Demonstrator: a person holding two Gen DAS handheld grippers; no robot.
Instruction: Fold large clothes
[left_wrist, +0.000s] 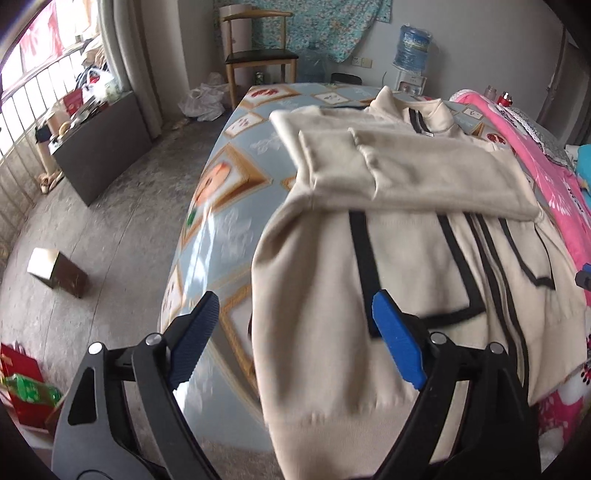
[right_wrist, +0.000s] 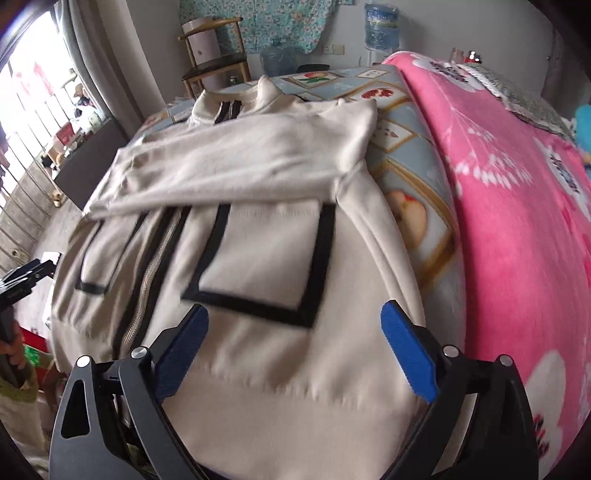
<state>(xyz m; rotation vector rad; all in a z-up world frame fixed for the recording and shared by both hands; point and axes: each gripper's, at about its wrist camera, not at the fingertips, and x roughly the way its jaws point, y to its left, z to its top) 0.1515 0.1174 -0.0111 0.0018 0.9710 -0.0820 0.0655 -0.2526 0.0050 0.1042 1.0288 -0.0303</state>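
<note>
A cream zip jacket (left_wrist: 406, 258) with black trim lies face up on the table, collar at the far end. Its sleeves are folded across the chest (right_wrist: 240, 166). My left gripper (left_wrist: 295, 301) hovers open over the jacket's left side near the hem, one finger above the tablecloth and the other above the fabric. My right gripper (right_wrist: 295, 310) stands open above the lower right front of the jacket (right_wrist: 258, 240), just below the black-edged pocket. Nothing is between either pair of fingers. The left gripper also shows at the left border of the right wrist view.
The table (left_wrist: 221, 206) wears a blue picture-print cloth. A pink flowered blanket (right_wrist: 517, 221) lies along its right side. On the floor to the left sit a cardboard box (left_wrist: 57, 271) and a dark cabinet (left_wrist: 107, 147). A wooden chair (left_wrist: 258, 55) stands beyond the table.
</note>
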